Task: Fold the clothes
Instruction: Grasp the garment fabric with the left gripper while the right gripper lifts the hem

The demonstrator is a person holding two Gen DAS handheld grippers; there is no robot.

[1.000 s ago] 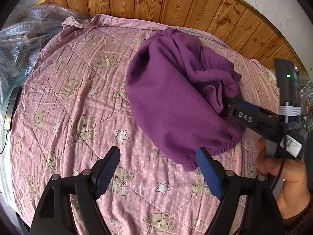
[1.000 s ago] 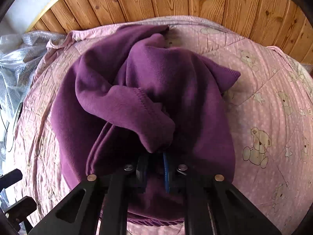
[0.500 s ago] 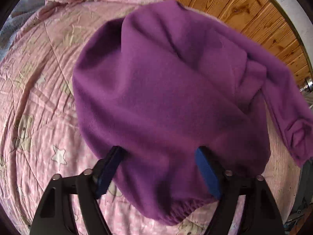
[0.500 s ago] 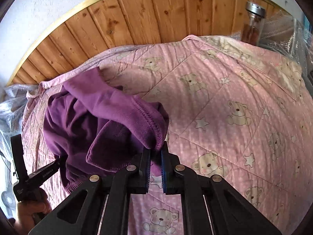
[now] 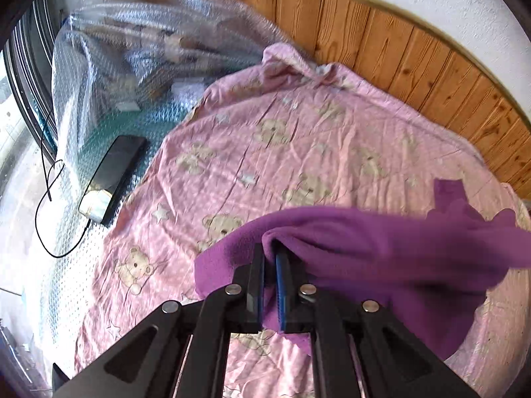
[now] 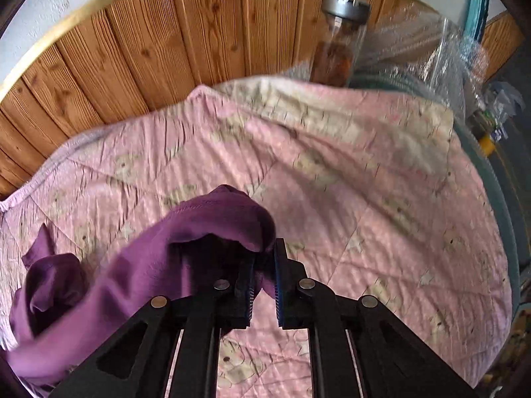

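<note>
A purple fleece garment (image 5: 381, 248) hangs stretched above the pink teddy-bear quilt (image 5: 282, 139). My left gripper (image 5: 270, 255) is shut on one edge of it, and the cloth runs off to the right. In the right wrist view the same purple garment (image 6: 149, 258) trails to the left from my right gripper (image 6: 265, 258), which is shut on another edge. A loose sleeve end (image 6: 49, 275) droops at the far left. Both views are blurred by motion.
A black phone (image 5: 113, 175) with a thin cable lies on bubble wrap (image 5: 139, 66) left of the quilt. A glass jar with a metal lid (image 6: 341, 39) stands at the back right against the wooden wall panelling (image 6: 149, 49). More bubble wrap (image 6: 441, 56) sits beside it.
My left gripper has shut on the garment's edge. Both grippers have swung apart, lifting and stretching the garment between them. The views have turned outward to the quilt's sides.
</note>
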